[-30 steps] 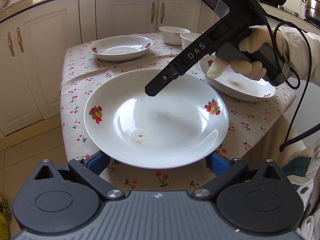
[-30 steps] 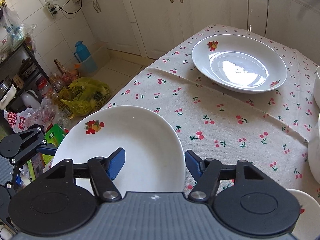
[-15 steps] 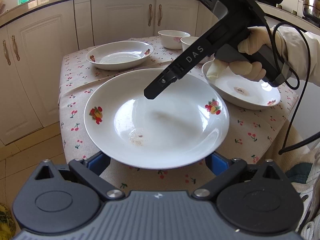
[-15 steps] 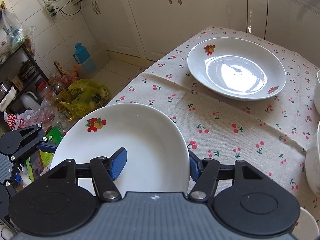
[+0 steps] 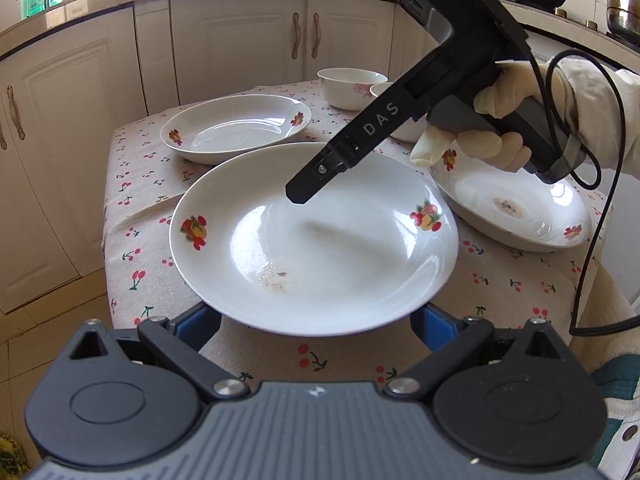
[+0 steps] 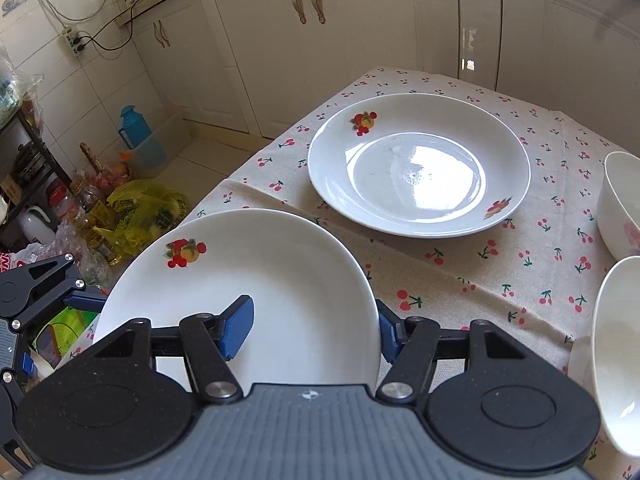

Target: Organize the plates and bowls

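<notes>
Both tongs and the plate (image 5: 320,240) between them have travelled forward together over the last second. The plate sits in the same spot in each wrist view, while the far plate (image 6: 420,164) now looms larger and closer and the worktop (image 6: 440,272) has slid beneath. The right tongs (image 6: 312,330) hold the plate by its rim, one finger lying on the inner slope and the other outside the edge. The gap has narrowed slightly compared with the earlier frame. The left tongs (image 5: 314,320) are spread wide with their blue pads tucked under the plate's near rim; whether they touch it I cannot tell. The plate hangs over the worktop's near edge, apparently lifted clear of the cloth, and some dried residue (image 5: 276,276) marks its well. The step looks like carrying this plate onto the far plate to start a stack. To do it well, keep the plate level so it does not pivot in the one-sided pinch. Let the left tongs stay underneath as a support, centre it over the far plate and lower it gently before loosening. Steer clear of the bowls (image 5: 352,88) and the third plate (image 5: 512,208) on the right.
</notes>
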`<action>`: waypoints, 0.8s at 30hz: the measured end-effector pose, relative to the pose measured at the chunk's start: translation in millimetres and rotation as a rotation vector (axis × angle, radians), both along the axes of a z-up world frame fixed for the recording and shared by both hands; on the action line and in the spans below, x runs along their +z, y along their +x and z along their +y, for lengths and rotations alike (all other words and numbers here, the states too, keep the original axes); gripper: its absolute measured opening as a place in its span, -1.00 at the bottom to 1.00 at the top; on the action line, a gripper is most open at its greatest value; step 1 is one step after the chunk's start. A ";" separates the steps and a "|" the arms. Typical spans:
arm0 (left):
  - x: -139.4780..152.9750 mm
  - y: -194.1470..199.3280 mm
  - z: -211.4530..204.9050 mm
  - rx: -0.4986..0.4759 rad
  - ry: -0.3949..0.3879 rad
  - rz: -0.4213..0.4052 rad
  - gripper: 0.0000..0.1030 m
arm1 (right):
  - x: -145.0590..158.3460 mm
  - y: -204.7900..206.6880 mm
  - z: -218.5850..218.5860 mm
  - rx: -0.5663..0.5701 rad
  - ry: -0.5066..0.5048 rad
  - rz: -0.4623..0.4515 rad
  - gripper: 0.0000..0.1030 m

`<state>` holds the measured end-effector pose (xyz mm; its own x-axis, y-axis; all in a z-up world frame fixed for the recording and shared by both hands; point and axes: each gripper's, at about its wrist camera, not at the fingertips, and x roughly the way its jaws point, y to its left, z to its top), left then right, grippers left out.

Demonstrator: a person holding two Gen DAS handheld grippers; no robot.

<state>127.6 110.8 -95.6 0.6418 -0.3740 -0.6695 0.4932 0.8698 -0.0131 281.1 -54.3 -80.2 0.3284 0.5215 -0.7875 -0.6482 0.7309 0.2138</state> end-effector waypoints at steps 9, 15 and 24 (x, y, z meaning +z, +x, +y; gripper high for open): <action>-2.3 7.6 -0.2 0.003 0.011 0.005 0.94 | -4.5 6.2 -0.4 -0.008 0.004 -0.001 0.33; -4.8 8.2 1.4 0.003 -0.004 0.006 0.94 | -2.5 6.0 0.3 0.003 0.003 0.002 0.43; 2.8 -9.0 8.7 0.076 0.024 0.010 0.95 | 30.5 -22.7 -14.5 0.000 -0.003 -0.106 1.00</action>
<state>118.7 119.4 -92.8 0.6613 -0.3080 -0.6840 0.4254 0.9050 0.0039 258.4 -68.8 -49.7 0.4101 0.5188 -0.7501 -0.6669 0.7316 0.1414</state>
